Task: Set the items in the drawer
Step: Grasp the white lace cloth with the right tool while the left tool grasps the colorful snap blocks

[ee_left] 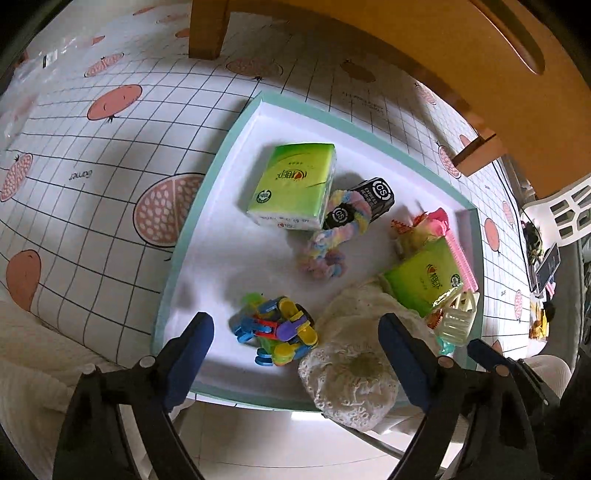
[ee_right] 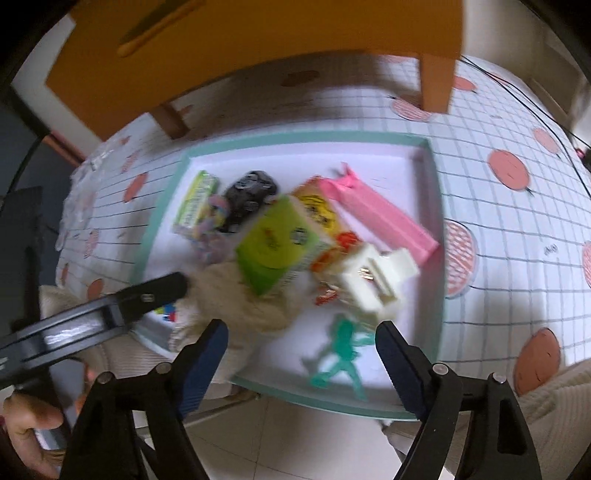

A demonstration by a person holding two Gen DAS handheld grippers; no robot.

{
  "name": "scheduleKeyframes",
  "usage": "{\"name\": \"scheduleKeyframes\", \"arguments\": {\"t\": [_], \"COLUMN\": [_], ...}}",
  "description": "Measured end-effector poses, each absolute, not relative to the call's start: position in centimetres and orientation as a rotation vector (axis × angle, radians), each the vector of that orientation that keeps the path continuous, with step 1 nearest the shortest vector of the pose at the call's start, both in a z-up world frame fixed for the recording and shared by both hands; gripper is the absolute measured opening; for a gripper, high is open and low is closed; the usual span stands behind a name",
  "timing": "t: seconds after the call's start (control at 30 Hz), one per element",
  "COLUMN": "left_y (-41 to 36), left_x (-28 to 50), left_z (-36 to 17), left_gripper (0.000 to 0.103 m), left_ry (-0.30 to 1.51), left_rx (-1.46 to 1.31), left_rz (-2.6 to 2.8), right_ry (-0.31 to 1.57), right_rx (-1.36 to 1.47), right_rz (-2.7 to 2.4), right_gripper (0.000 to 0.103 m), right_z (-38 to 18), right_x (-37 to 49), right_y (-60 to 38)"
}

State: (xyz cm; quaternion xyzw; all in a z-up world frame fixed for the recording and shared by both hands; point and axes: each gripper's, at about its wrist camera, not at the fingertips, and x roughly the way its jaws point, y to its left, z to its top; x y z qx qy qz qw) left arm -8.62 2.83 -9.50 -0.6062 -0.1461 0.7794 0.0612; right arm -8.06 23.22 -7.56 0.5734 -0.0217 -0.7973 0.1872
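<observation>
The open drawer [ee_left: 192, 221], white inside with a teal rim, holds a green tissue pack [ee_left: 291, 184], a black battery pack [ee_left: 365, 201], a pastel braided band [ee_left: 332, 240], colourful plastic clips [ee_left: 277, 328], a cream knitted cloth [ee_left: 354, 354] and a second tissue pack [ee_left: 424, 280]. My left gripper [ee_left: 295, 319] is open above the drawer's near edge, over the clips and the cloth, holding nothing. My right gripper [ee_right: 302, 326] is open and empty over the near part of the drawer [ee_right: 437, 221], above a teal figure [ee_right: 340, 350]. The right wrist view is blurred.
A wooden table [ee_left: 406, 33] overhangs the far end of the drawer, one leg [ee_left: 207, 29] at the back left. A pink box [ee_right: 380, 218] and a cream plastic piece [ee_right: 373, 280] lie at the drawer's right. A fruit-print grid cloth [ee_left: 92, 155] lies around it.
</observation>
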Motion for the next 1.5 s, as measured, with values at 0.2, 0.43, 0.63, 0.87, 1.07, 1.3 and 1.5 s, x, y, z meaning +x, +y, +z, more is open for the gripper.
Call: {"name": "scheduleKeyframes", "arguments": {"t": [0.2,0.43,0.63,0.87,1.07,1.3,1.5], "left_y": [2.1,1.5,1.2,1.0,1.7,1.6,1.0], "left_x": [-8.6,-8.6,-8.6,-8.6,-8.2,-8.1,-7.3], "left_z": [-9.6,-9.7,-10.1,-10.2,-10.6,-10.6,-10.4], "left_gripper": [0.091,0.091,0.073,0.071,0.065,0.052,0.051], "left_ry": [-0.481,-0.512,-0.533,-0.544,-0.534,-0.536,-0.552], "left_rx": [-1.839,-1.854,-1.884,-1.899,-1.906,-1.898,-1.877], "left_rz": [2.360,2.359,2.326,2.323,2.324,2.320,2.336], "right_ry": [-0.030,0.005,0.018,-0.083,-0.161,-0.236,-0.266], "right_rx": [1.595,1.632,1.649,1.641,1.623,1.603,1.583], "right_rz": [-2.167,-2.136,-2.133,-2.146,-2.145,-2.149,-2.165], "right_gripper": [0.084,0.077,0.060,0.037,0.027,0.024,0.024], "right_z": [-8.2,-10.2,-11.2,-11.3,-11.2,-10.7,-10.2], "right_x": [-7.8,-8.0,-8.1,-8.3,-8.2,-8.4,-8.3], "right_y": [20.5,19.4,19.1,20.4,21.6,22.9,23.4]}}
